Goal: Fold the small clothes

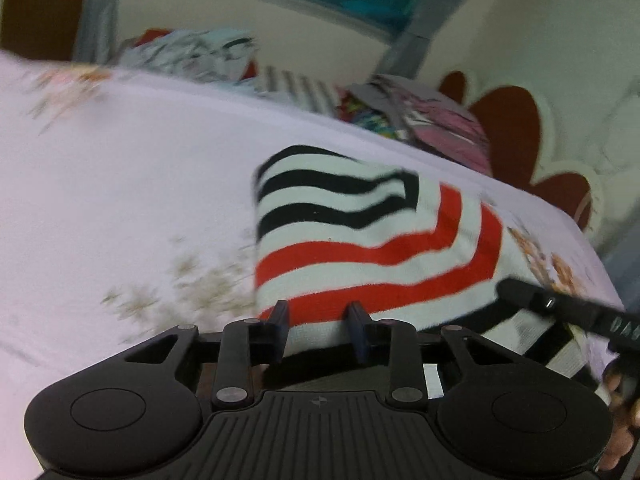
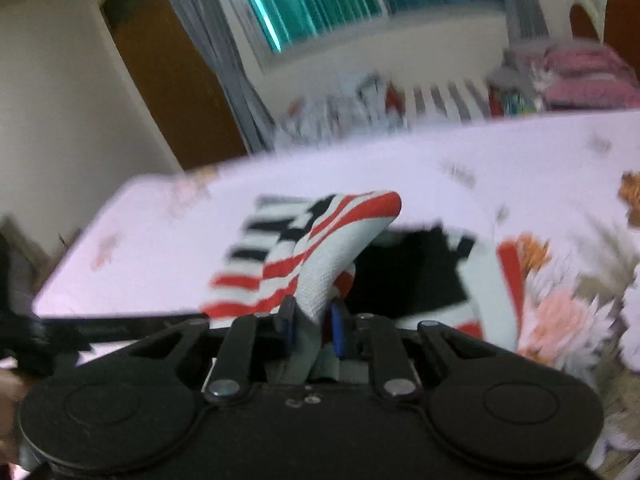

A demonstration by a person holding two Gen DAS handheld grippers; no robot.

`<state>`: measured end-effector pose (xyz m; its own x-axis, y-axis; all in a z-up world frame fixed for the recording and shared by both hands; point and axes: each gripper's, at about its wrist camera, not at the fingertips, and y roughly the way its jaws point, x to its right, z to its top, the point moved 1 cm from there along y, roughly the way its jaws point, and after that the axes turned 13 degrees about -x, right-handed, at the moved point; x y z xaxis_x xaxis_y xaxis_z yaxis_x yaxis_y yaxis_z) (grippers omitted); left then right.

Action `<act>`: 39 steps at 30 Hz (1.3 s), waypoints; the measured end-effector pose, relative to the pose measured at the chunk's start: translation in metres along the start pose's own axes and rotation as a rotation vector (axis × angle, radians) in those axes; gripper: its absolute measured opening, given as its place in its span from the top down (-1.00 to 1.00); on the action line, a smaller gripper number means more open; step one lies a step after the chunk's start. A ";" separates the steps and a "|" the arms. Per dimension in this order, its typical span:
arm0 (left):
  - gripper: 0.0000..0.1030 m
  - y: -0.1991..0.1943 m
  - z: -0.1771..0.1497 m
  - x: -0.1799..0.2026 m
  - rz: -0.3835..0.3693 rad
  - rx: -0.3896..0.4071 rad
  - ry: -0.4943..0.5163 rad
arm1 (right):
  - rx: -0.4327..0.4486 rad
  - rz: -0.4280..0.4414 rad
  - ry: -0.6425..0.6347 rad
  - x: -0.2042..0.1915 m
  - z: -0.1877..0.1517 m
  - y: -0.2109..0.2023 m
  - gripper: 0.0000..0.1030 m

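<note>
A striped garment (image 1: 360,240) (black, red and white bands) was seen on the floral bedsheet (image 1: 120,184), toward the near right of the bed. In the left wrist view the near hem was caught between the narrowed jaws of the left gripper (image 1: 320,322), the cloth running over and between the blue pads, so a pinch on the hem was judged. In the right wrist view a bunched edge of the same garment was pinched by the right gripper (image 2: 314,320), jaws pressed close on it, and the fabric was raised off the sheet in an arch. Both frames were blurred by motion.

The step in hand was judged to be a fold: one edge lifted and carried across while the other was held. The next move would call for the raised edge to be brought over the flat part, edges lined up, then lowered and released (without dragging the layer beneath). A heap of other clothes (image 1: 192,56) was seen at the far edge, well apart.
</note>
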<state>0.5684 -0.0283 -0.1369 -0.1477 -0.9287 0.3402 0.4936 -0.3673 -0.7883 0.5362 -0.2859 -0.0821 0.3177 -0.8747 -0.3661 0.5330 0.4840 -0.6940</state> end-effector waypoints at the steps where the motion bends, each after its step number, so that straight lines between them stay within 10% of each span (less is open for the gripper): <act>1: 0.38 0.000 0.002 0.010 -0.005 0.005 0.029 | 0.023 0.005 0.006 0.006 -0.002 -0.008 0.67; 9: 0.38 0.035 -0.002 0.093 0.162 -0.086 0.349 | -0.037 -0.006 0.202 0.090 -0.046 0.004 0.67; 24: 0.38 0.030 0.010 0.098 0.150 -0.126 0.320 | -0.067 0.036 0.313 0.110 -0.032 -0.015 0.42; 34: 0.38 -0.021 -0.037 0.069 0.148 -0.024 0.232 | -0.121 0.007 -0.107 0.036 -0.042 -0.057 0.64; 39: 0.38 -0.015 -0.049 0.062 0.139 -0.052 0.212 | -0.285 -0.232 -0.248 0.029 -0.068 -0.030 1.00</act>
<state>0.5102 -0.0827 -0.1288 -0.2609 -0.9584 0.1159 0.4779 -0.2325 -0.8471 0.4764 -0.3278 -0.1144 0.4128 -0.9097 -0.0449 0.3859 0.2193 -0.8961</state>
